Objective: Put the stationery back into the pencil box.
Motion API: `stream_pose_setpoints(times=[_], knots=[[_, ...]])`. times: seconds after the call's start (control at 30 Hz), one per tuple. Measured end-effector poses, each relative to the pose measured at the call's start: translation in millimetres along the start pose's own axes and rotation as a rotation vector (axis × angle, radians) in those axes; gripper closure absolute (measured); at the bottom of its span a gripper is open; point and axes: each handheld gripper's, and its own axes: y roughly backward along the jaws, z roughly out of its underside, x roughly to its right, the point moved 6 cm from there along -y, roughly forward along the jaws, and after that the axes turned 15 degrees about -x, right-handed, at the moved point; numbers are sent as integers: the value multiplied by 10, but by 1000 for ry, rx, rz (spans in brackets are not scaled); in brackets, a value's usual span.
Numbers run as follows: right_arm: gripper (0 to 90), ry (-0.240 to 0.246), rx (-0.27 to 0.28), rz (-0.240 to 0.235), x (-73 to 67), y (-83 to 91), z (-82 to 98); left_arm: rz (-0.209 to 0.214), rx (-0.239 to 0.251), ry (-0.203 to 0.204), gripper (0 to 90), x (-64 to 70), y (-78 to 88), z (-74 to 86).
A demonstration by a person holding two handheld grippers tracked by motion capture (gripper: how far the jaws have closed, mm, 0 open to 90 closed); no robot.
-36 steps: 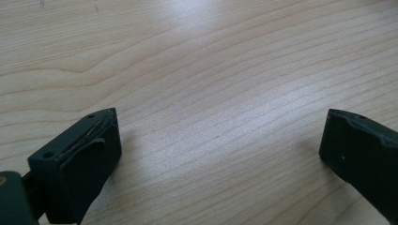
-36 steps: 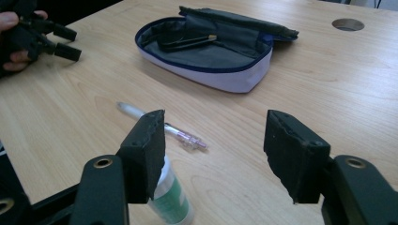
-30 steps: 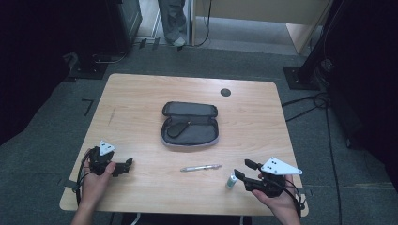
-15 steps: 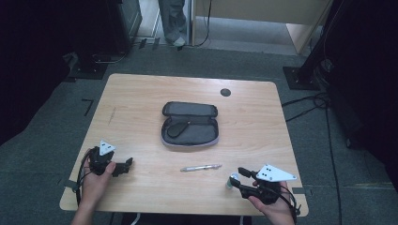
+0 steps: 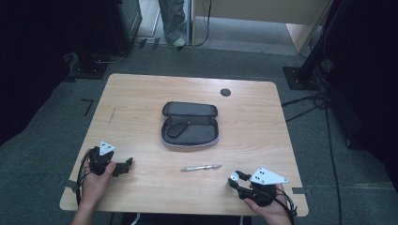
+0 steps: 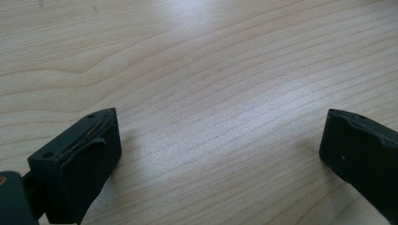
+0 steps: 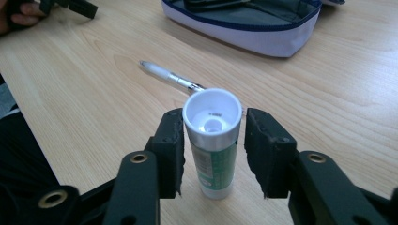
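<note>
- The right gripper [image 7: 213, 154] has its 2 fingers [image 7: 171, 150] around a small upright glue stick [image 7: 213, 150] near the counter's front-right corner. The fingers have just been closing, with the stick between them; the left pad sits at the tube, while a thin gap shows on the right, so I judge it not yet clamped.
- In the high view the glue stick [image 5: 231, 181] stands just ahead of the right gripper [image 5: 239, 180], close to the front edge.
- The left gripper [image 5: 126, 165] rests near the front-left corner, fingers [image 6: 80, 164] wide apart over bare wood — nothing between them.
- A silver pen [image 5: 201, 167] lies loose on the counter [image 5: 141, 93] between the stick and the open pencil case [image 5: 190, 124], which sits at the middle with 1 dark item already inside.
- Judged progress: early. The grasp on the stick is almost made; lifting it, carrying it to the case and dealing with the pen all seem left to do.
- The counter is pale wood with a round dark cable cap [image 5: 225, 92] near the far edge. Around it — dark grey carpet, black stands, cables, and a person's legs [image 5: 172, 21] beyond the far edge.
</note>
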Motion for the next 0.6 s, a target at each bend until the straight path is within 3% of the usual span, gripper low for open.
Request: stream_pose_setpoints(times=[0.13, 0.6], knots=[[661, 11, -5, 8, 7, -15, 6, 0, 0, 2, 0, 1, 0, 0], [664, -30, 15, 57, 102, 70, -146, 0, 0, 1, 0, 0, 0, 0]])
